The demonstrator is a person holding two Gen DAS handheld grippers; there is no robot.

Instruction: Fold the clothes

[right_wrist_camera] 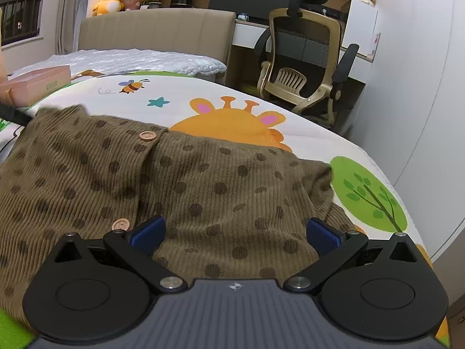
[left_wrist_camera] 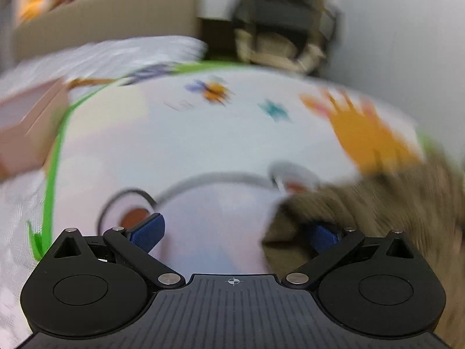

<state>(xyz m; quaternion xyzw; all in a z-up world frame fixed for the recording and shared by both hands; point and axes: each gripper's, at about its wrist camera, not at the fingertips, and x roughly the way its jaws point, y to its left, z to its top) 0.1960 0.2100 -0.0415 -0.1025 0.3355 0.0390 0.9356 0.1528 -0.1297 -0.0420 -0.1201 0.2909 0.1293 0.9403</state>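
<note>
On the cartoon-print bed [right_wrist_camera: 290,99], your olive ribbed cardigan [right_wrist_camera: 203,180] with dark dots and wooden buttons lies flat beneath your right gripper [right_wrist_camera: 235,231], fingers wide and empty, while your left gripper [left_wrist_camera: 234,229], equally wide, blurs with cloth only at three o'clock.

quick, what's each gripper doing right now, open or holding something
Left tongs: open, holding nothing, beside the edge of the brown cardigan.
Right tongs: open, holding nothing, over the cardigan.
</note>
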